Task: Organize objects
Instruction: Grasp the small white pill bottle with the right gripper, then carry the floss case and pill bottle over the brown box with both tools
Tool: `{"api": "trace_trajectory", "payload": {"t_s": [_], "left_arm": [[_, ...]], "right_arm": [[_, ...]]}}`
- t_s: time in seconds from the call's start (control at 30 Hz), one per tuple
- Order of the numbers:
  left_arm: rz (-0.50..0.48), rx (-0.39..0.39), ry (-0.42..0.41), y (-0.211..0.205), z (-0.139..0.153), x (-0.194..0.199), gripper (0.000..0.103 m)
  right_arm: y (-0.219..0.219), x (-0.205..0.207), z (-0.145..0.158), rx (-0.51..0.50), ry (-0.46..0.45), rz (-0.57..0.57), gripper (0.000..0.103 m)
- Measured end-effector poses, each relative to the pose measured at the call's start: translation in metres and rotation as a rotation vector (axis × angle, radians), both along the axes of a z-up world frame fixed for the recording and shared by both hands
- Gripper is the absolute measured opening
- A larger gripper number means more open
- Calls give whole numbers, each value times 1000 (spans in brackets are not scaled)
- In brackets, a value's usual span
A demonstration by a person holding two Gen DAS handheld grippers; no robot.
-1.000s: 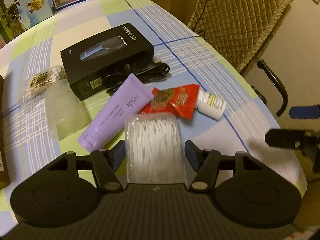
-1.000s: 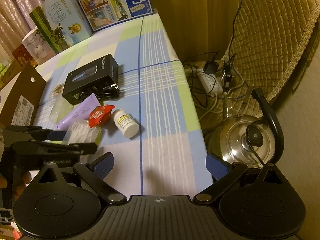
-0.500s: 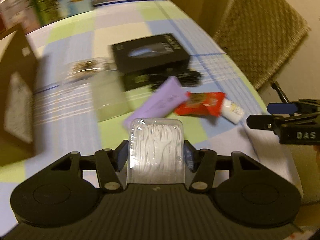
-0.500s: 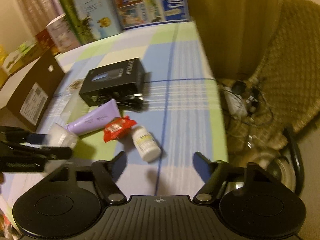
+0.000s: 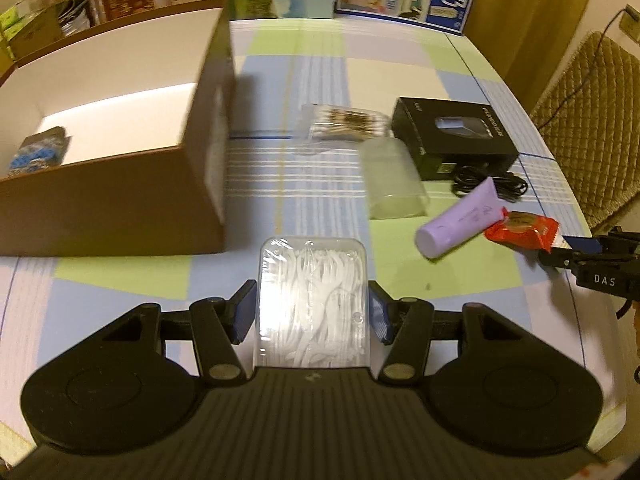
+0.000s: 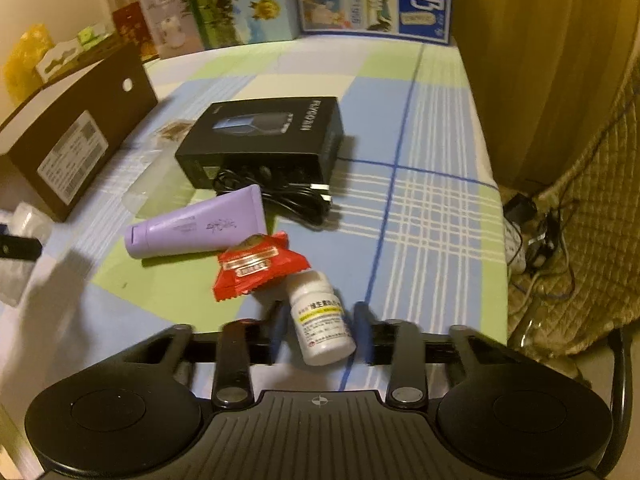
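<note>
The left gripper point(image 5: 312, 312) pinches the floss pick box point(image 5: 312, 300) at lower centre, near the cardboard box point(image 5: 120, 200) at left; the right gripper point(image 6: 320, 330) is spread around the white pill bottle point(image 6: 322, 318) at lower centre.

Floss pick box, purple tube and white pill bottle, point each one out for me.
floss pick box point(image 5: 312, 300), left wrist view, middle of its clear lid.
purple tube point(image 6: 196, 226), right wrist view, middle of its body.
white pill bottle point(image 6: 322, 320), right wrist view, its label.

Bare checked surface point(image 5: 280, 184) between cardboard box point(image 5: 120, 200) and clear tub point(image 5: 394, 184), box wall rising left, purple tube point(image 6: 196, 224), red packet point(image 6: 256, 266), black carton point(image 6: 264, 140) crowding ahead of white bottle point(image 6: 322, 316)
</note>
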State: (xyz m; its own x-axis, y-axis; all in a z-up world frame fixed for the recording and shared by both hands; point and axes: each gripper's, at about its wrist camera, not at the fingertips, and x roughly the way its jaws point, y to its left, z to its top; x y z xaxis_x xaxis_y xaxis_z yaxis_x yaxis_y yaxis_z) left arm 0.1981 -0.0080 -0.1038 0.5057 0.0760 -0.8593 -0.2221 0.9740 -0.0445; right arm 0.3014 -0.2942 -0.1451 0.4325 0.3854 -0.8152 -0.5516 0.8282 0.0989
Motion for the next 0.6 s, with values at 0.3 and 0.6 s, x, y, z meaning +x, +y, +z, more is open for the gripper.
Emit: {"api": "trace_trajectory", "payload": {"t_s": [0.3, 0.6], "left_arm": [[-23, -21, -12, 6, 11, -13, 52], [-67, -39, -75, 25, 46, -28, 52]], "right_arm": [[-2, -24, 13, 25, 39, -45, 24], [14, -54, 71, 152, 8, -37, 24]]}}
